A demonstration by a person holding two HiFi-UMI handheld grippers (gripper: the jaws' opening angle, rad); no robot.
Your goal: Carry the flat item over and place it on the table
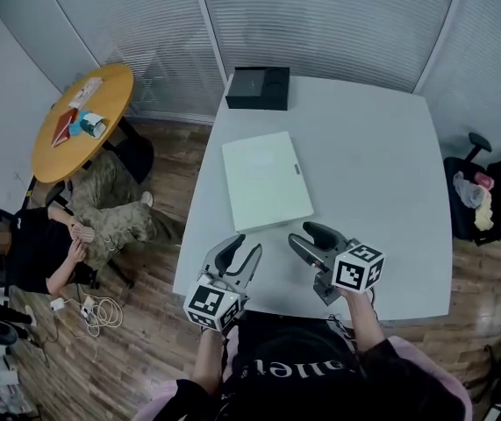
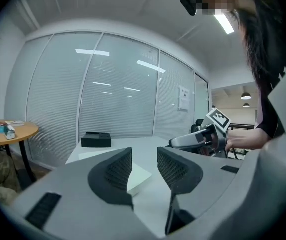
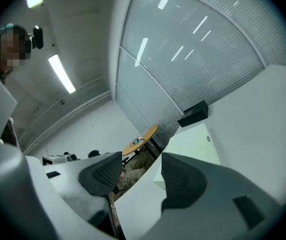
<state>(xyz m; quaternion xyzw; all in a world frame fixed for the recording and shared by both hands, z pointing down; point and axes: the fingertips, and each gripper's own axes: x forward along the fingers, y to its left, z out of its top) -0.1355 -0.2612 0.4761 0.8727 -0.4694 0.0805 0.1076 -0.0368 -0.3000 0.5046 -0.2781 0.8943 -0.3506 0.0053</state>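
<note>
The flat item, a pale green-white slab (image 1: 266, 180), lies on the white table (image 1: 364, 156), left of centre; it also shows in the left gripper view (image 2: 138, 178) and the right gripper view (image 3: 195, 139). My left gripper (image 1: 244, 248) hovers just short of the slab's near edge, open, nothing between its pads (image 2: 141, 168). My right gripper (image 1: 306, 235) hangs to the right of that, near the slab's near right corner, tilted sideways. Its jaws (image 3: 138, 173) stand apart with no object between them.
A black box (image 1: 258, 88) sits at the table's far left corner. A round wooden table (image 1: 82, 121) with small items stands at left, with a seated person (image 1: 48, 239) beside it. An office chair (image 1: 483, 196) with clutter is at right. Glass walls close the back.
</note>
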